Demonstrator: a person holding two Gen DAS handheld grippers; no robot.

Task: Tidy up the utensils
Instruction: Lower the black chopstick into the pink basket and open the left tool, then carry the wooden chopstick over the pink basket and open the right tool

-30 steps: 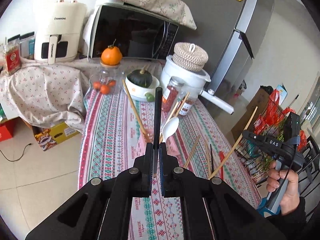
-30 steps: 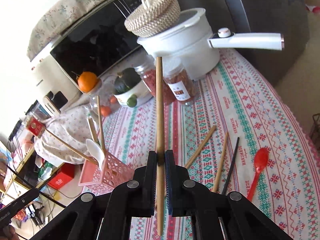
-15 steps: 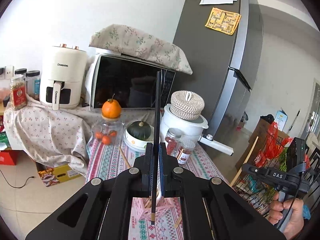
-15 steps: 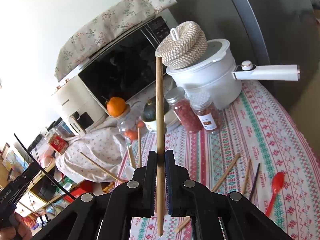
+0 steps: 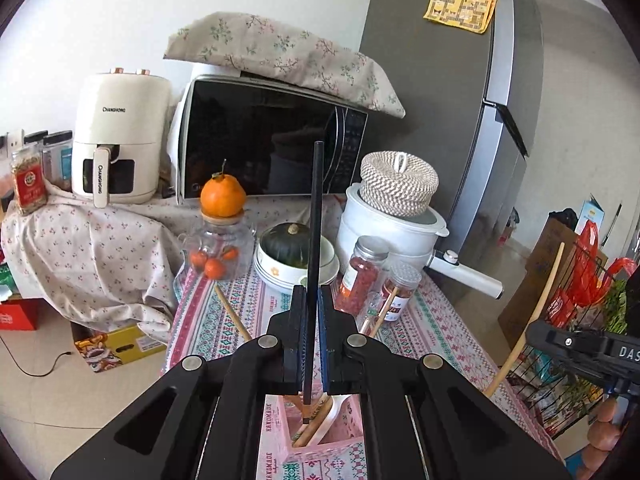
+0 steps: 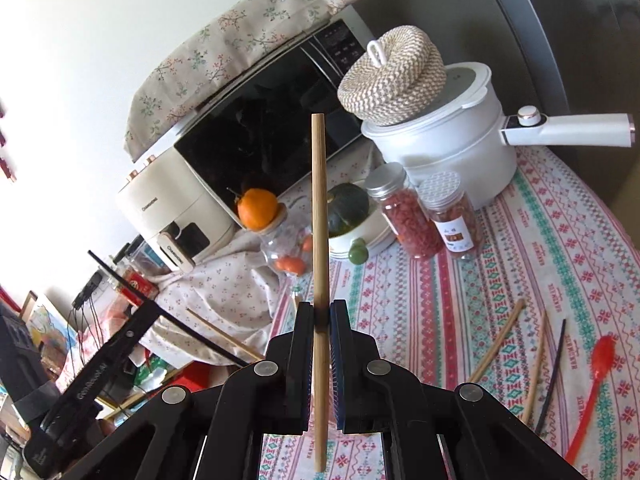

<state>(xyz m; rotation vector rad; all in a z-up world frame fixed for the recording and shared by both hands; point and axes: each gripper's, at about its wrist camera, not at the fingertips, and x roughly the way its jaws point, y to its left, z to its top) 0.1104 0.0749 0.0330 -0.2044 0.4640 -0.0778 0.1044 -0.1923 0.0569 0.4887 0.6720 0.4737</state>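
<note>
My left gripper [image 5: 313, 304] is shut on a black chopstick [image 5: 316, 216] held upright, its lower tip just inside a pink utensil holder [image 5: 276, 436] that has wooden chopsticks and a white spoon in it. My right gripper [image 6: 321, 312] is shut on a wooden chopstick [image 6: 320, 216], also upright, above the patterned tablecloth [image 6: 520, 240]. Two wooden chopsticks [image 6: 496, 348], a black chopstick [image 6: 554, 372] and a red spoon [image 6: 596, 384] lie on the cloth at the right. The left gripper with its black chopstick shows at the left of the right wrist view [image 6: 120, 344].
At the table's back stand a white pot [image 5: 392, 232] with a woven lid, two spice jars [image 5: 360, 276], a bowl with a green squash [image 5: 294, 248] and a jar topped by an orange [image 5: 222, 216]. Behind are a microwave [image 5: 272, 148], an air fryer [image 5: 116, 136] and a grey fridge [image 5: 460, 92].
My left gripper tilted up and lowered the black chopstick's tip into the pink holder. My right gripper lifted and tilted up with its wooden chopstick.
</note>
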